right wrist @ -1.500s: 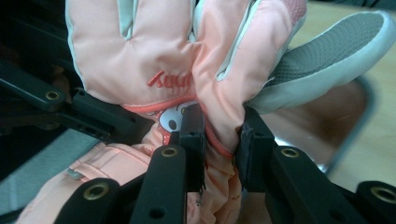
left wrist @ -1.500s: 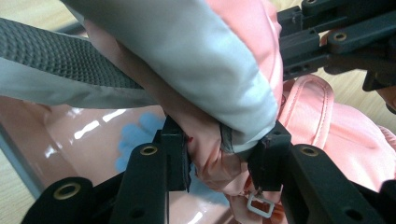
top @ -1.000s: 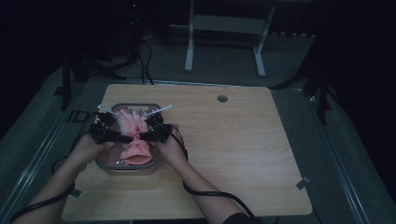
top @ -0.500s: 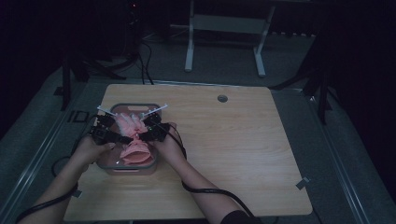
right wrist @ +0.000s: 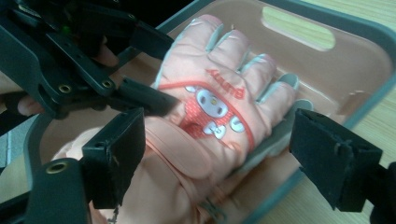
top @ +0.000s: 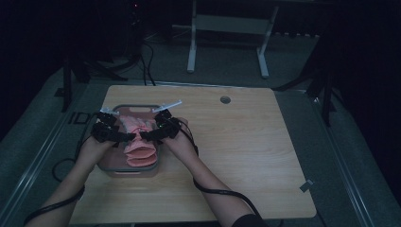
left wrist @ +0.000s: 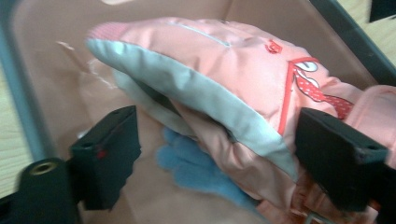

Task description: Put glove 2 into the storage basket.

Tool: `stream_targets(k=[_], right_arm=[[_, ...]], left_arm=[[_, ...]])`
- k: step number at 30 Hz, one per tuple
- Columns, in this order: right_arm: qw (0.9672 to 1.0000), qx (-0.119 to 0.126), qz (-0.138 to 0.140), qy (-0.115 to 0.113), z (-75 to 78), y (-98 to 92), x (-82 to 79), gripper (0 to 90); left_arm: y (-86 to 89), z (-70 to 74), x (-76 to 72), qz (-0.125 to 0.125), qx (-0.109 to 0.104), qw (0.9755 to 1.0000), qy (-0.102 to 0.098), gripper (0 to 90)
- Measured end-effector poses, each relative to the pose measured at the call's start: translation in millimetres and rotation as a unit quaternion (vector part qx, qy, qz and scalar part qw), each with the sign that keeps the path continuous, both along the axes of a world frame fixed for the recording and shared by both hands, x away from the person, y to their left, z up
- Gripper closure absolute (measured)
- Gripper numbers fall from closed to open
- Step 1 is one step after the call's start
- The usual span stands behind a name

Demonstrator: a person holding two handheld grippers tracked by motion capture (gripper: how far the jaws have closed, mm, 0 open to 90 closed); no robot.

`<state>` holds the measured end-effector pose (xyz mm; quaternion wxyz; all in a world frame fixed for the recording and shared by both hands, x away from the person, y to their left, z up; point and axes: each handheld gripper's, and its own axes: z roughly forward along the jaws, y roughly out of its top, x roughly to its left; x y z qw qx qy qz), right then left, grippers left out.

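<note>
A pair of pink padded gloves [top: 140, 147] lies in a grey-rimmed tray [top: 130, 171] at the table's left. In the left gripper view one pink glove [left wrist: 233, 60] lies on its side over a blue glove [left wrist: 196, 169]. My left gripper [left wrist: 223, 145] has just been opening and straddles it, pads off the fabric. The right gripper view has a pink glove [right wrist: 215, 108] lying flat, cartoon face up. My right gripper [right wrist: 224, 154] has also just been opening, and the glove lies loose between its jaws. From above, the left gripper [top: 124, 137] and right gripper [top: 144, 136] point at each other.
The tray's grey rim [right wrist: 327, 21] has a handle slot at its far end. The wooden table [top: 246, 142] stretches right of the tray, with a round grommet [top: 225, 100] near its back edge. Cables trail from both hands toward the front edge.
Both grippers' jaws have spread apart and the pink gloves now lie loose in the tray. The right hand has drawn slightly back to the right; the left hand has stayed put.
</note>
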<state>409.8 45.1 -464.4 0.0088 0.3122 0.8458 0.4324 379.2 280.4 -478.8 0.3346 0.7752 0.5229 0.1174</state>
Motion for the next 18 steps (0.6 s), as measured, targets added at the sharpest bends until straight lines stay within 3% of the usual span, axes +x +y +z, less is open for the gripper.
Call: stream_targets(k=[4, 7, 10, 18], right_arm=[[0.9998, 0.019, -0.009, -0.002, 4.1, -13.6, 1.4, 18.2], [0.9996, 0.025, -0.010, -0.007, 8.4, -22.3, 1.6, 18.2], [0.9996, 0.024, -0.007, -0.011, 12.3, -30.1, 0.5, 18.1], [0.9991, 0.030, 0.005, -0.030, 23.9, -52.3, -6.8, 17.9]], left_arm=[[2.5, 9.0, -5.1, 0.004, -0.025, 0.9991, -0.034, 1.2], [-1.5, 21.5, -13.8, 0.000, -0.041, 0.9970, -0.065, 1.3], [-9.0, 31.5, -22.0, -0.014, -0.057, 0.9951, -0.080, 1.3], [-47.0, 52.0, -45.6, -0.065, -0.049, 0.9898, -0.117, 1.3]])
